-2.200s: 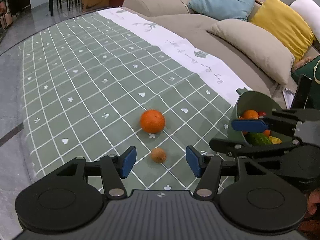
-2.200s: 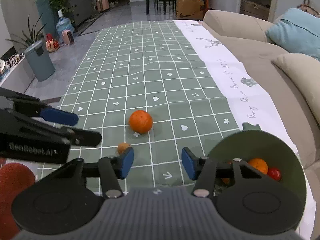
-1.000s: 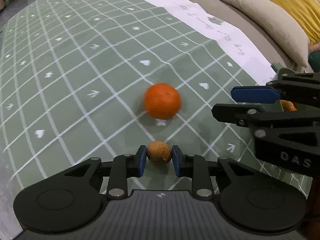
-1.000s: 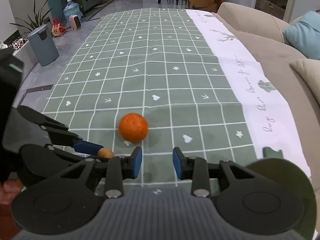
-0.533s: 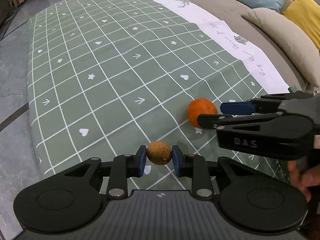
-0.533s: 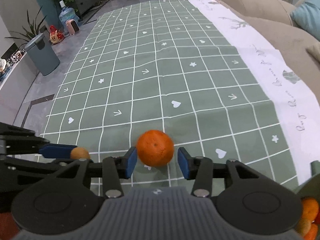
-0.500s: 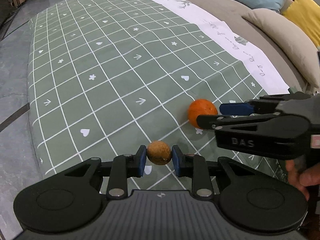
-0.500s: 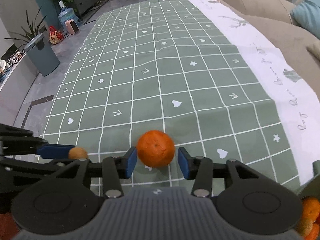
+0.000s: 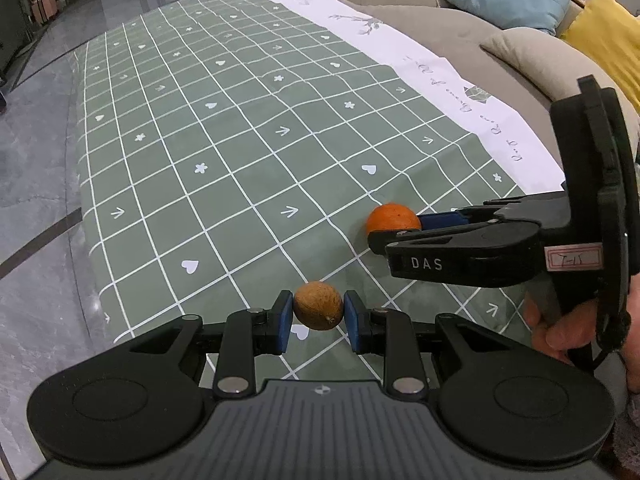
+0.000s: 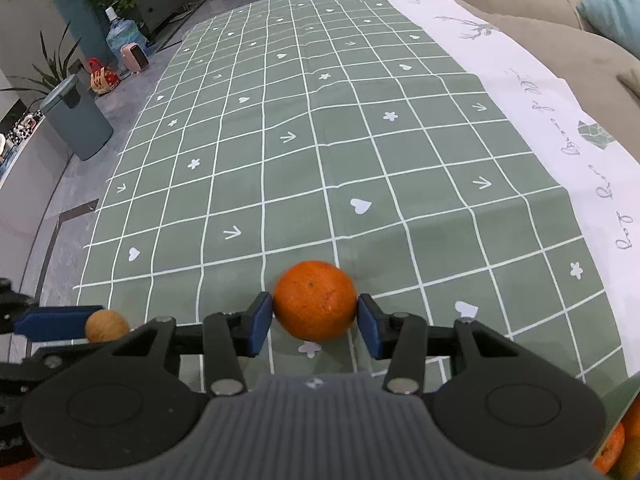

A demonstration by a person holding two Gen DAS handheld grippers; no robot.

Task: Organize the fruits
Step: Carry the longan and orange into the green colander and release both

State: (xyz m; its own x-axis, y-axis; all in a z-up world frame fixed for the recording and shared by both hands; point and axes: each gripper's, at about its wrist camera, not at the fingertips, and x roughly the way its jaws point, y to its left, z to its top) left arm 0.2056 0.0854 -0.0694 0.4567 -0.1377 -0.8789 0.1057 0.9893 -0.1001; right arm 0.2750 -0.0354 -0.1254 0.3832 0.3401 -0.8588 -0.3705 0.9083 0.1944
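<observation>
A small brown round fruit [image 9: 319, 306] hangs a little above the green checked tablecloth [image 9: 224, 168], with my left gripper [image 9: 319, 316] shut on it. The same fruit [image 10: 106, 325] shows at the lower left of the right wrist view, against a blue pad. An orange [image 10: 315, 300] rests on the cloth. My right gripper [image 10: 315, 322] is shut on it, a blue pad touching each side. From the left wrist view the orange [image 9: 392, 218] lies at the tips of the right gripper [image 9: 394, 228], which reaches in from the right, held by a hand [image 9: 560, 332].
A green bowl's rim [image 10: 626, 394] with orange fruits [image 10: 612, 448] in it peeks in at the bottom right. A sofa [image 9: 460, 36] with blue, beige and yellow cushions runs along the cloth's far side. A grey bin [image 10: 76, 120] and plants stand on the floor to the left.
My left gripper closed on the brown fruit and lifted it off the cloth. My right gripper swung over from the bowl, came down and slid its pads around the orange.
</observation>
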